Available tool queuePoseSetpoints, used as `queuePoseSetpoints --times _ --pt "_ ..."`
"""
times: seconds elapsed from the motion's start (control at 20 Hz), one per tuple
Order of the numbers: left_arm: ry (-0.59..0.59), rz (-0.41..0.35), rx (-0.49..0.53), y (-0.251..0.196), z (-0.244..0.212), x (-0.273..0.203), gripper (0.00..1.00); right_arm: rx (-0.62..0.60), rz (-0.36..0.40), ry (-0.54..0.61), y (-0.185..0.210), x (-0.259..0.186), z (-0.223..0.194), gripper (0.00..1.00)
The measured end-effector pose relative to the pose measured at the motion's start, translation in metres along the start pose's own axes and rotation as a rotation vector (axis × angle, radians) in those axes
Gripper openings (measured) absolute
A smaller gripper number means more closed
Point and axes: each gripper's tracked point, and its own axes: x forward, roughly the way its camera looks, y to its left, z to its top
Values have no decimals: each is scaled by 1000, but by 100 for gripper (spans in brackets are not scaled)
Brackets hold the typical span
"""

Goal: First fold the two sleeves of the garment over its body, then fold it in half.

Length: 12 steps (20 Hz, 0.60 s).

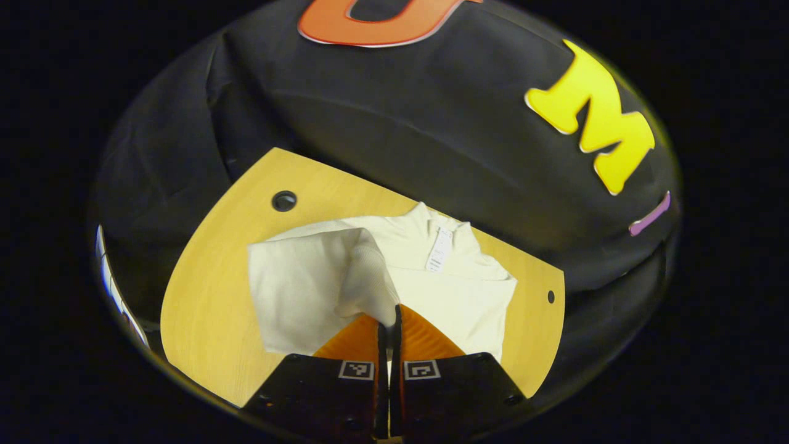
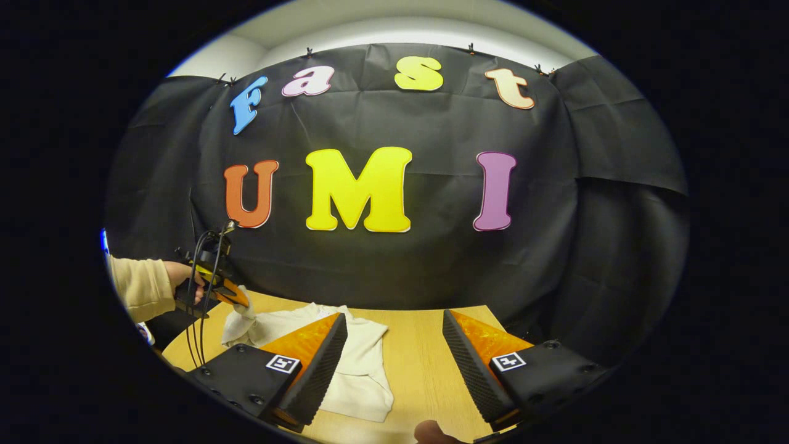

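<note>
Clenched on a sleeve cuff [image 1: 370,271] are the left gripper [image 1: 388,327] jaws, lifted over the garment [image 1: 456,290] body on the table [image 1: 209,290]; right gripper [image 2: 394,351] is held released, farther off.

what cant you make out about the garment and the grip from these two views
- Left gripper view: the left gripper is shut on the sleeve; its fingers hide the garment's near edge.
- Left gripper view: the neck label is too small to read.
- Right gripper view: the open right gripper covers part of the garment, and the picture's edge cuts off the table.
</note>
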Motion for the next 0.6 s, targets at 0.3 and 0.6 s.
queuePoseSetpoints --times 0.3,0.6 --pt "69 -70 92 -103 -27 37 4 -23 -3 27 -22 5 -15 97" --pt "143 -146 179 -205 -70 59 4 1 -24 62 -50 9 -29 97"
